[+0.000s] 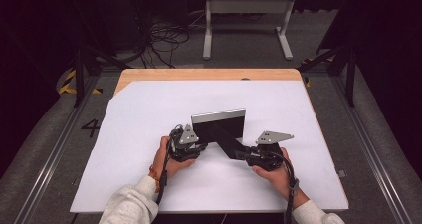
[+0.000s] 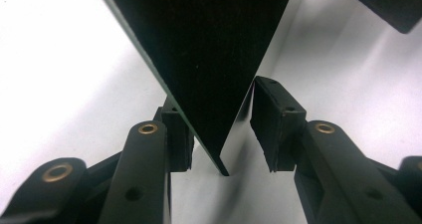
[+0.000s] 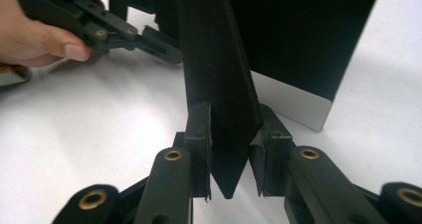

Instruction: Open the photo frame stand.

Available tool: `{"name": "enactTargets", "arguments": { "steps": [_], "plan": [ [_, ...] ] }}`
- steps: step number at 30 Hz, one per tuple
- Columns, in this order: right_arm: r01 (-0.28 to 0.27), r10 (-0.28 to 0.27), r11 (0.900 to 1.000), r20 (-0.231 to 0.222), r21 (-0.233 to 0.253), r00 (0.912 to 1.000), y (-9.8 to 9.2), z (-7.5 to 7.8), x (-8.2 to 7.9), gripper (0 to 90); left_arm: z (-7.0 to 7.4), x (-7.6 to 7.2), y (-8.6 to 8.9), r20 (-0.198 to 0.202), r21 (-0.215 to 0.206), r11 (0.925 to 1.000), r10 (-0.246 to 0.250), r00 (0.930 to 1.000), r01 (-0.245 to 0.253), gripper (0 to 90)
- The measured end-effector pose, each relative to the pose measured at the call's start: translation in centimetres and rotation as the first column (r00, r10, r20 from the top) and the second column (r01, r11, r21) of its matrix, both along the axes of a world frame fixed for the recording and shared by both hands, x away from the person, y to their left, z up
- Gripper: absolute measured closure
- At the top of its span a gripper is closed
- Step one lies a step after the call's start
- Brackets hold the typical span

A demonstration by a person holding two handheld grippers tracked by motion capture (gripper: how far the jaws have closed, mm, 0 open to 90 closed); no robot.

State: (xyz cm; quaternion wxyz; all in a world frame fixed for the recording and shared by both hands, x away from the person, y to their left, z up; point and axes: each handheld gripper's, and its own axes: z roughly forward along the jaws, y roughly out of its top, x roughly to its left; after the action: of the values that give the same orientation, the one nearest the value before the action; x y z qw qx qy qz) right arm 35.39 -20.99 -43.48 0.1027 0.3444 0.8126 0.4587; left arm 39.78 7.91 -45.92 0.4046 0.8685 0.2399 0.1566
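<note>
Two grippers: right gripper (image 3: 233, 157) jaws clamp a matte black panel's (image 1: 221, 129) flap; left gripper (image 2: 221, 132) jaws gape around its edge

a lab recording bay: dark curtains (image 1: 30, 45), floor cables (image 1: 161, 37), hazard tape (image 1: 67, 82), paper-covered table (image 1: 149, 109).

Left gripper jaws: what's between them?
In the left gripper view, the corner of an upright black panel stands between the left gripper's open jaws, close against one pad, with a gap to the other.
</note>
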Motion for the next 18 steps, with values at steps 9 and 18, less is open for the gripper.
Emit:
{"name": "enactTargets", "arguments": {
  "steps": [9, 18],
  "plan": [
    [-0.024, 0.024, 1.0, -0.018, -0.001, 0.9996, 0.0, -0.2, -0.2, 75.9, 0.6, -0.2, 0.4, 0.034, 0.005, 0.9999, 0.015, 0.9993, -0.015, 61.6],
    [-0.048, 0.047, 0.998, -0.016, -0.043, 0.9988, 0.2, -0.7, -0.9, 78.8, 1.3, -0.5, 1.2, 0.024, -0.039, 0.9993, 0.002, 0.9997, -0.001, 60.4]
  ]
}}
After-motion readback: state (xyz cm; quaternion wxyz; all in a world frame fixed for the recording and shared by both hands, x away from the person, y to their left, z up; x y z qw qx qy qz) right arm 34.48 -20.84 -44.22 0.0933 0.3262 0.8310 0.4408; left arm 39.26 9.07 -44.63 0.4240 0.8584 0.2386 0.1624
